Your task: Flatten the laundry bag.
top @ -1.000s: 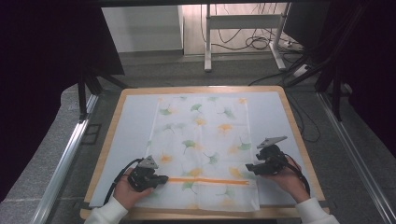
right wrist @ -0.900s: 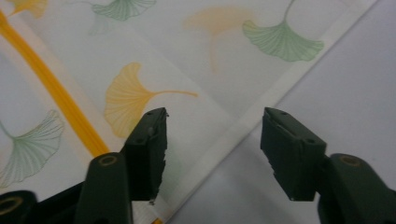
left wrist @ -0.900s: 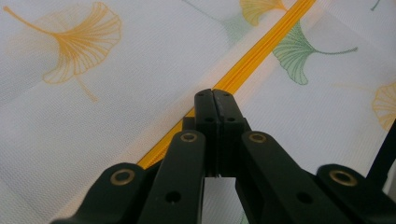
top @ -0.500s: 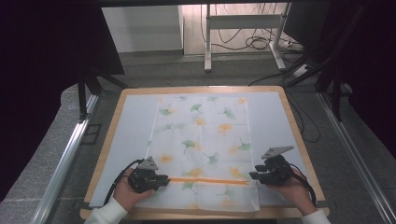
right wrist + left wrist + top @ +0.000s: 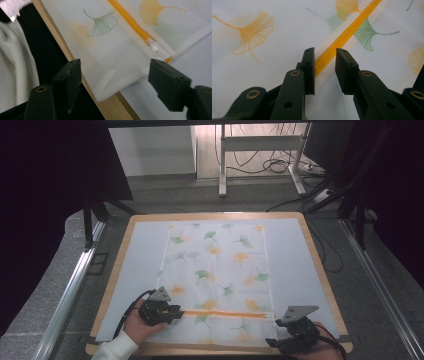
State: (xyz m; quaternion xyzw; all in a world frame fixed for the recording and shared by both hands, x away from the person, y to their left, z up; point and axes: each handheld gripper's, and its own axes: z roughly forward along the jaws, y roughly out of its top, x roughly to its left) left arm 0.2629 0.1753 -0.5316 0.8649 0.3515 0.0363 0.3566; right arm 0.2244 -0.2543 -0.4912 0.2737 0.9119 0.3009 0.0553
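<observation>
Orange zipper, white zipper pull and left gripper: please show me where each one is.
Orange zipper (image 5: 347, 35): left gripper view, middle of its strip.
White zipper pull (image 5: 154, 48): right gripper view, its tab.
Left gripper (image 5: 176, 310): high view, between its fingertips.

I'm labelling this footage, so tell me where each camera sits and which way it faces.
High view: above the person's side, looking forward and down on the table; both hands show.
Left gripper view: on the left gripper, looking along its jaws at the orange zipper.
Right gripper view: on the right gripper, facing the bag's corner.
Shared: the ginkgo-print mesh bag.
</observation>
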